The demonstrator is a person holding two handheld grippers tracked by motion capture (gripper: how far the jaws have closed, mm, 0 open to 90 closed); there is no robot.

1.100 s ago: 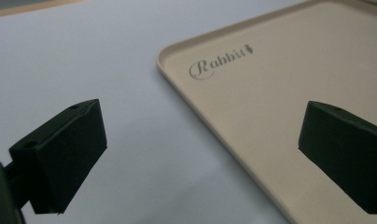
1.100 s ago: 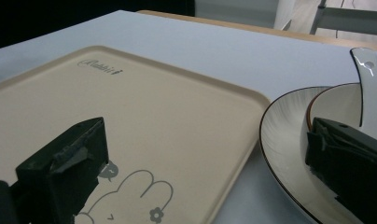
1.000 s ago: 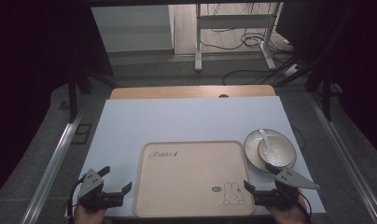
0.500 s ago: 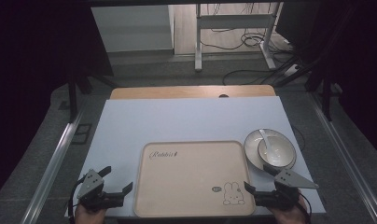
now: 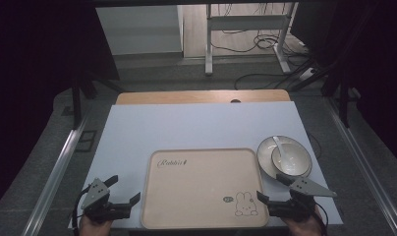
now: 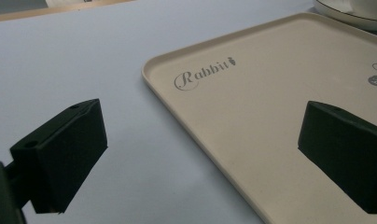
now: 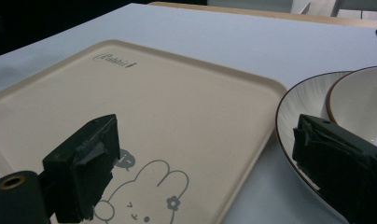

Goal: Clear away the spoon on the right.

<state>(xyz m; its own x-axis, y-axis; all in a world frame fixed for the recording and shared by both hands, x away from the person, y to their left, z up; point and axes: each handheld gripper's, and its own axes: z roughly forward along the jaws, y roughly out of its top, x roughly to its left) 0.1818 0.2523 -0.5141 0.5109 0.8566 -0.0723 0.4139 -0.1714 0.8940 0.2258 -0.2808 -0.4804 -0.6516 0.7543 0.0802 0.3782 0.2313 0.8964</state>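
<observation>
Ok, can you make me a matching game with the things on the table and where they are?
Things:
1. tray
2. plate
3. spoon
4. rabbit drawing

Places:
A. inside the bowl
B. in the tray's near right corner
C. under the bowl, right of the tray
D. flat on the white table, between the two grippers

Pairs: 1-D, 2-C, 3-A, 4-B
</observation>
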